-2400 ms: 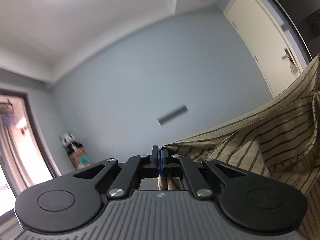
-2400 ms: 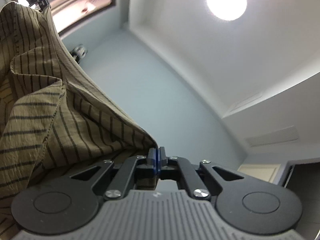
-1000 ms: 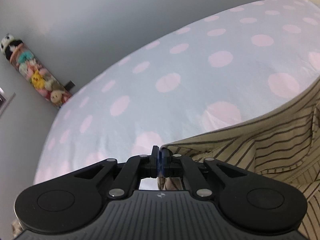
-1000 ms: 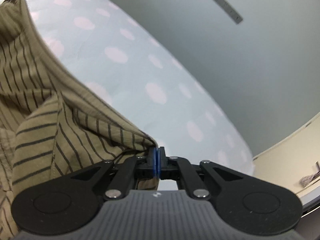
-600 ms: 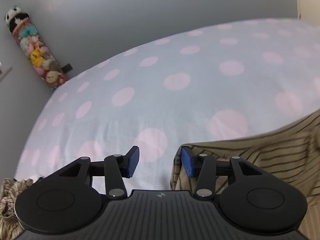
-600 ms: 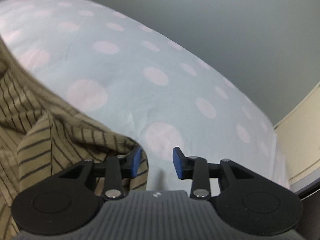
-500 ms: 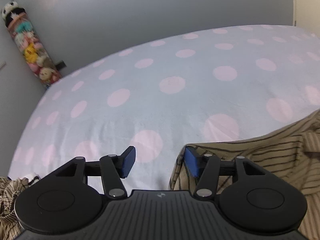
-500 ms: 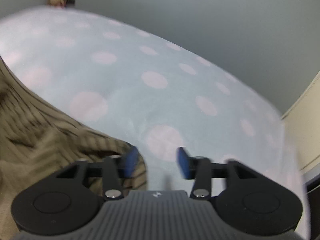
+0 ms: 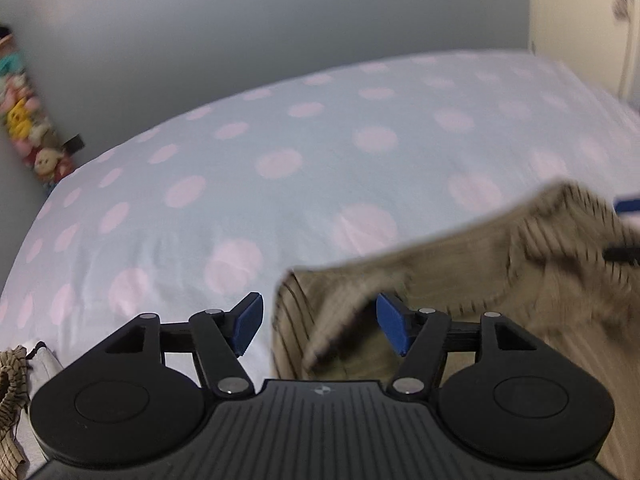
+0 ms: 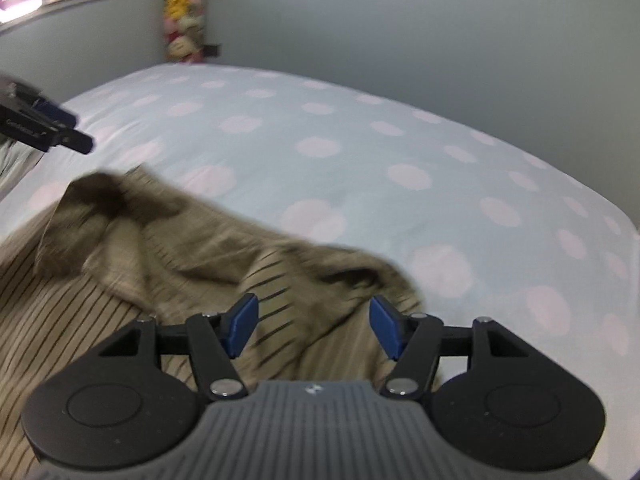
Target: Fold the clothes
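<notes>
A tan garment with thin dark stripes (image 9: 460,272) lies rumpled on the bed; its near corner sits just under my left gripper (image 9: 320,322), which is open and holds nothing. In the right wrist view the same striped garment (image 10: 192,248) spreads from lower left toward the middle, blurred by motion. My right gripper (image 10: 314,326) is open above its edge with nothing pinched. The left gripper's tip (image 10: 48,132) shows at the far left of the right wrist view, and a bit of the right gripper (image 9: 626,204) shows at the right edge of the left wrist view.
The bed has a pale blue sheet with pink dots (image 9: 320,152) (image 10: 400,148). A tall holder of stuffed toys (image 9: 24,120) (image 10: 184,12) stands in the corner by the grey wall. More striped cloth (image 9: 10,384) lies at lower left. A cream door (image 9: 580,20) is at the right.
Both grippers came down from holding the garment up, opened and let it go. The cloth has dropped onto the bed, and both grippers have opened wider and drawn back.
</notes>
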Demonstrator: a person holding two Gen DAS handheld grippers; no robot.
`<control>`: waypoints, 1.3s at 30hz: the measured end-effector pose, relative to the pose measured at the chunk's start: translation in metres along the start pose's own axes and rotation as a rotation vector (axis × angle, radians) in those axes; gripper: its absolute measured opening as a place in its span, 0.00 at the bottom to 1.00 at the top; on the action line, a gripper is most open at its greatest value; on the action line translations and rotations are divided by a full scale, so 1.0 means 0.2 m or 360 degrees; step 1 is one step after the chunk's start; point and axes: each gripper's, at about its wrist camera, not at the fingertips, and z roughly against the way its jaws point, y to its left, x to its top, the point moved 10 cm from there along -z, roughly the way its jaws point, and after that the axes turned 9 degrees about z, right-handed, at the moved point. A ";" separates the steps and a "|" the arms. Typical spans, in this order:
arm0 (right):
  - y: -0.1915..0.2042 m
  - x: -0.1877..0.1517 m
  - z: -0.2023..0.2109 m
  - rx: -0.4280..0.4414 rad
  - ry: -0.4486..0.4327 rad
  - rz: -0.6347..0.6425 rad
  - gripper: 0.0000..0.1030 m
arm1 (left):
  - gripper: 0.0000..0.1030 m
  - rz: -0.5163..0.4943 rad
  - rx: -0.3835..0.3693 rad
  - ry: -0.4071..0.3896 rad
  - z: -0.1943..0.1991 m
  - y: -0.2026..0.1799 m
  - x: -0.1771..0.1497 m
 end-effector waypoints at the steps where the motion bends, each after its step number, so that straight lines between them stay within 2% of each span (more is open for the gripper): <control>1: 0.06 0.02 -0.04 -0.0011 0.0004 0.0026 0.63 | 0.60 -0.0034 0.0013 0.0011 -0.02 -0.02 -0.03; 5: 0.19 0.05 -0.10 -0.0070 -0.0001 0.0136 0.63 | 0.60 -0.0127 0.0076 0.0039 -0.14 -0.09 -0.10; 7: 0.22 0.09 -0.15 -0.0093 0.0007 0.0191 0.63 | 0.59 -0.0144 0.0147 0.0065 -0.21 -0.09 -0.10; 9: 0.24 0.12 -0.23 -0.0108 0.0056 0.0262 0.60 | 0.45 -0.0130 0.0174 0.0110 -0.28 -0.08 -0.09; 10: 0.25 0.13 -0.28 -0.0113 0.0087 0.0299 0.60 | 0.32 -0.0112 0.0170 0.0141 -0.31 -0.08 -0.08; 11: 0.26 0.15 -0.33 -0.0115 0.0118 0.0335 0.52 | 0.17 -0.0091 0.0166 0.0168 -0.35 -0.07 -0.08; 12: 0.27 0.16 -0.37 -0.0111 0.0149 0.0363 0.37 | 0.11 -0.0062 0.0153 0.0181 -0.36 -0.07 -0.07; 13: 0.27 0.17 -0.41 -0.0097 0.0179 0.0379 0.29 | 0.03 -0.0032 0.0140 0.0191 -0.38 -0.07 -0.05; 14: 0.27 0.18 -0.44 -0.0086 0.0197 0.0383 0.17 | 0.02 0.0008 0.0121 0.0182 -0.38 -0.06 -0.01; 15: 0.24 0.21 -0.46 -0.0077 0.0199 0.0369 0.10 | 0.01 0.0047 0.0102 0.0173 -0.38 -0.05 0.03; 19: 0.13 0.33 -0.49 -0.0068 0.0179 0.0296 0.07 | 0.00 0.0203 0.0045 0.0125 -0.37 -0.01 0.20; 26: -0.02 0.45 -0.55 -0.0127 0.0115 0.0066 0.06 | 0.00 0.0353 0.0081 0.0030 -0.35 0.04 0.47; 29: -0.08 0.50 -0.58 -0.0150 0.0091 -0.0032 0.06 | 0.01 0.0401 0.0093 0.0091 -0.41 0.03 0.46; 31: -0.12 0.53 -0.60 -0.0165 0.0074 -0.0098 0.06 | 0.03 0.0444 0.0081 0.0174 -0.47 0.01 0.41; 32: -0.15 0.54 -0.61 -0.0173 0.0066 -0.0130 0.07 | 0.07 0.0463 0.0067 0.0190 -0.49 0.00 0.38; 34: -0.13 0.52 -0.64 -0.0172 0.0082 -0.0156 0.12 | 0.20 0.0487 0.0048 0.0196 -0.51 -0.01 0.33; 35: -0.12 0.50 -0.65 -0.0173 0.0086 -0.0164 0.19 | 0.22 0.0486 0.0052 0.0185 -0.51 0.00 0.33; 36: -0.12 0.49 -0.66 -0.0179 0.0093 -0.0171 0.35 | 0.23 0.0485 0.0057 0.0173 -0.51 0.00 0.33; 38: -0.13 0.46 -0.67 -0.0192 0.0102 -0.0186 0.45 | 0.34 0.0485 0.0068 0.0151 -0.51 0.02 0.33; 39: -0.15 0.46 -0.67 -0.0198 0.0098 -0.0198 0.46 | 0.38 0.0495 0.0080 0.0139 -0.49 0.04 0.35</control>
